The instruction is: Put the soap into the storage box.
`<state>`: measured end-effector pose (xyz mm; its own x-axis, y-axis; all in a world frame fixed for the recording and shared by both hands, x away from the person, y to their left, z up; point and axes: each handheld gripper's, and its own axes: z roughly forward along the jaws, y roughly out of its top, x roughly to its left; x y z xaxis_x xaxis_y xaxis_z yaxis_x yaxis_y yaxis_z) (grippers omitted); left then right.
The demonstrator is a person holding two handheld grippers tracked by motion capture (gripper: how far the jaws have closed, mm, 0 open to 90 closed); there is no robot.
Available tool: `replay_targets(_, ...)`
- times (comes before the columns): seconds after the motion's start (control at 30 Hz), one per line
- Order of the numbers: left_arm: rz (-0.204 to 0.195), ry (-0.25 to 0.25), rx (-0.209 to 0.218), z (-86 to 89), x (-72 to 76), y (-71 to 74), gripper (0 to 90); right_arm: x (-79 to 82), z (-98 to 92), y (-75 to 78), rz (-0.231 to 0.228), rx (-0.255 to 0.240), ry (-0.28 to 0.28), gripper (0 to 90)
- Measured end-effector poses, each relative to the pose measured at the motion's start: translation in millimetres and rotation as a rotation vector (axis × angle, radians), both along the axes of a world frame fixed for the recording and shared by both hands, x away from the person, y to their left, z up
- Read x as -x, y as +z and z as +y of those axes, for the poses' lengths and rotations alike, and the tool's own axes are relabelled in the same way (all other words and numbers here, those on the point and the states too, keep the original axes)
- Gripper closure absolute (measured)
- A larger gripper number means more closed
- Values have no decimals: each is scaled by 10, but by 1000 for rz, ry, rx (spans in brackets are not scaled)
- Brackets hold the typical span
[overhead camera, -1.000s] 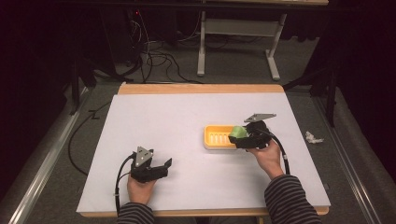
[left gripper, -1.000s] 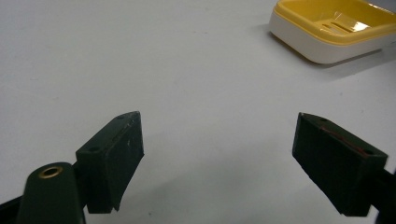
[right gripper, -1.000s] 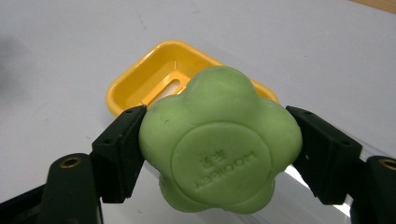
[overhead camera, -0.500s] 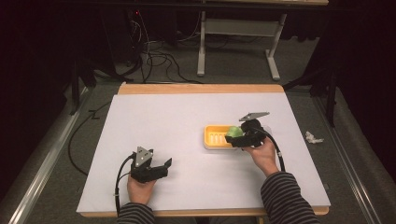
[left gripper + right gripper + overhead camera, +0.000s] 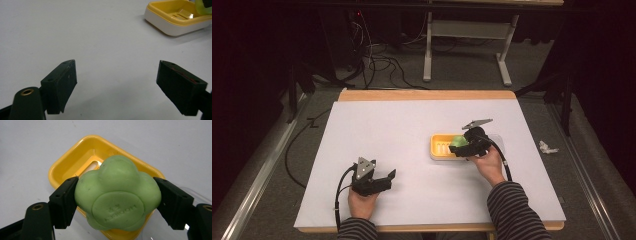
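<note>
A green flower-shaped soap (image 5: 117,195) is clamped between the two black jaws of my right gripper (image 5: 116,201), held just above a yellow soap dish (image 5: 72,162). From above, the soap (image 5: 457,140) and right gripper (image 5: 464,145) hover over the right end of the dish (image 5: 441,146), right of the table's middle. My left gripper (image 5: 388,177) rests near the front left of the table, jaws wide apart with nothing between them (image 5: 117,85). Its own view shows the dish (image 5: 172,18) at the top right.
A white sheet covers the table (image 5: 402,130), with a wooden edge (image 5: 427,95) at the back. A clear lid (image 5: 185,195) lies beside the dish on the right. Cables (image 5: 377,60) and a table frame (image 5: 467,45) stand on the floor behind. A crumpled scrap (image 5: 547,147) lies on the floor at the right.
My right gripper has moved a little left and down with the soap, now over the dish's right end. The left gripper has stayed put.
</note>
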<state>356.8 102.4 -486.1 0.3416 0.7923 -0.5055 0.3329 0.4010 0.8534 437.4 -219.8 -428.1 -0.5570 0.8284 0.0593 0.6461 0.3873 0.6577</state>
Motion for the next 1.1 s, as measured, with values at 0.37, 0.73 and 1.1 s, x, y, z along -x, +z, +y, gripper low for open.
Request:
replay_targets(0.37,20,-2,-15,-19,-20,-10,171,-103,85,-32,25,13,-2,254)
replay_targets(0.73,26,-9,-22,-22,-27,-15,172,-137,100,-103,61,31,-19,254)
replay_targets(1.1,26,-5,-20,-20,-27,-14,174,-161,173,-144,29,82,-27,251)
